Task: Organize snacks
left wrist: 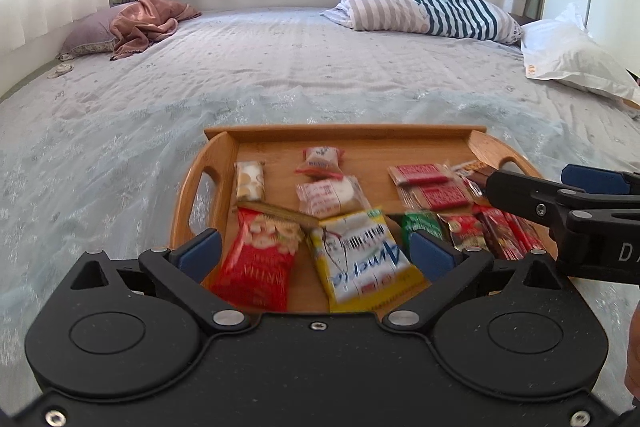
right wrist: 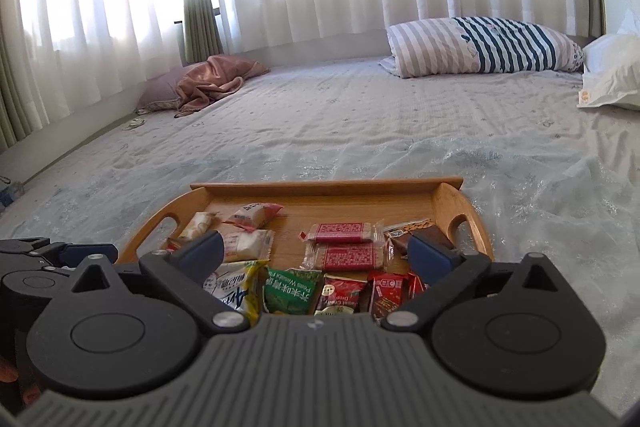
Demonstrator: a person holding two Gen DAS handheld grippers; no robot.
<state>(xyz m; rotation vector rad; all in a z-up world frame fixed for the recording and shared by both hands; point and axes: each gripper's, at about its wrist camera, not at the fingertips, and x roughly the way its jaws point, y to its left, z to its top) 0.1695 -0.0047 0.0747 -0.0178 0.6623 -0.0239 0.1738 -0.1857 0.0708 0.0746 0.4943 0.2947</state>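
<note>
A wooden tray (left wrist: 352, 135) with cut-out handles sits on the bed and holds several snack packets. In the left wrist view a red bag (left wrist: 256, 259) and a yellow-and-white bag (left wrist: 360, 259) lie nearest, between the fingers of my open, empty left gripper (left wrist: 316, 247). Two red wafer packs (left wrist: 430, 185) lie at the right. My right gripper (right wrist: 316, 247) is open and empty over the tray's near edge, above a green pea packet (right wrist: 290, 289) and small red packets (right wrist: 386, 291). The wafer packs (right wrist: 344, 245) lie just beyond it. The right gripper also shows in the left wrist view (left wrist: 560, 203).
The tray (right wrist: 328, 187) rests on a pale blue bedspread (left wrist: 280, 75). A striped pillow (left wrist: 432, 7) and a white pillow (left wrist: 572, 55) lie at the far right, a pink blanket (left wrist: 148, 21) at the far left. White curtains hang behind.
</note>
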